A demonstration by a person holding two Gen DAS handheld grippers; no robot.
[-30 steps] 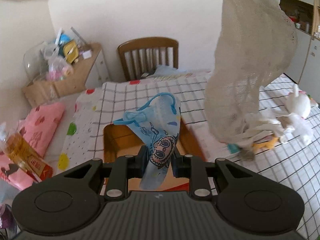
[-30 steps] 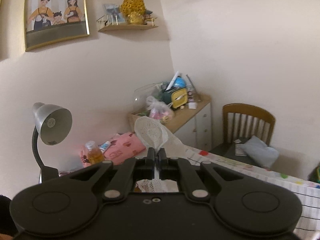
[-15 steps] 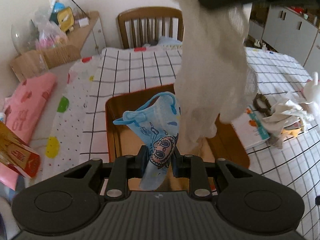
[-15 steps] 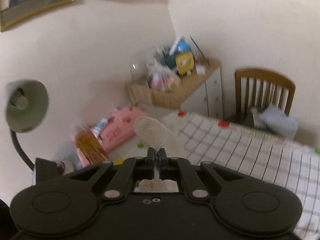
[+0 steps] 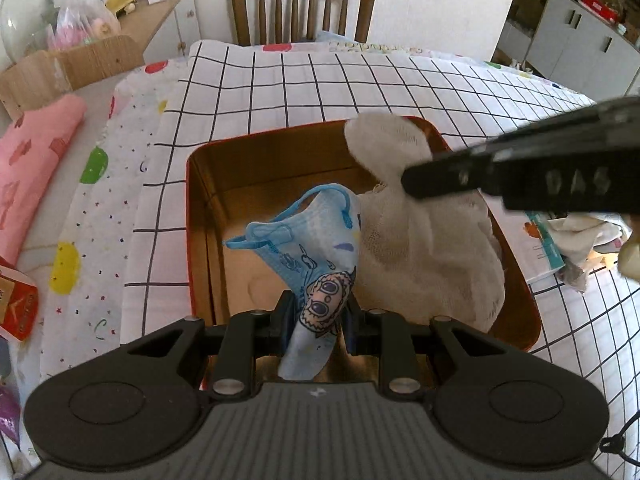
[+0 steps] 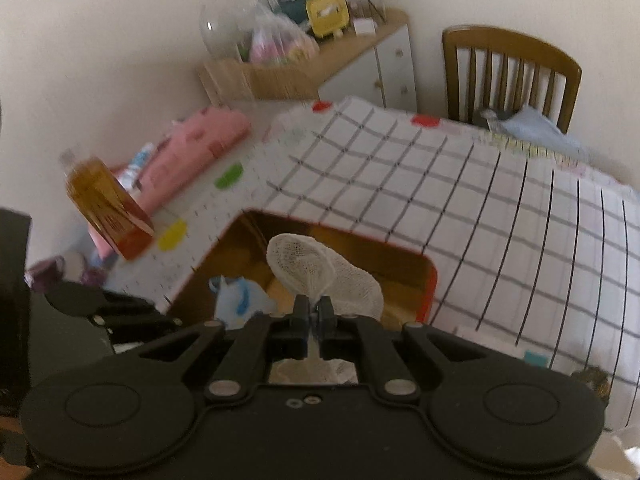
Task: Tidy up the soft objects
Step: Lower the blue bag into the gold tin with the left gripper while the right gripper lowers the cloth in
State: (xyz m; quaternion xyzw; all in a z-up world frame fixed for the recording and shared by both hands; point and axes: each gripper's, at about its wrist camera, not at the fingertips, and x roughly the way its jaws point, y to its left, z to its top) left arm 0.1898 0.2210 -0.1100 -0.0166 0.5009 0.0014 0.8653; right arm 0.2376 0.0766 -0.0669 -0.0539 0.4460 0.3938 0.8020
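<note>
A blue cartoon face mask [image 5: 316,256] is pinched in my left gripper [image 5: 318,312], which is shut on it and hangs over the open red box [image 5: 196,240]. The mask [image 6: 240,300] also shows low left in the right wrist view. My right gripper [image 6: 314,312] is shut on a cream mesh cloth [image 6: 316,272]. In the left wrist view that gripper [image 5: 408,184] reaches in from the right, and the cloth [image 5: 424,248] droops into the right half of the box. The box [image 6: 426,292] has a brown inside.
A checked cloth [image 5: 320,88] covers the table. A wooden chair [image 5: 304,4] stands behind it. A pink pillow [image 5: 28,168] and an amber bottle [image 6: 104,208] lie at the left. A booklet [image 5: 544,244] and more soft things [image 5: 588,236] sit right of the box.
Both grippers have come down towards the box. The mesh cloth, hanging high a second ago, now droops into the box. The mask stays gripped as before.
</note>
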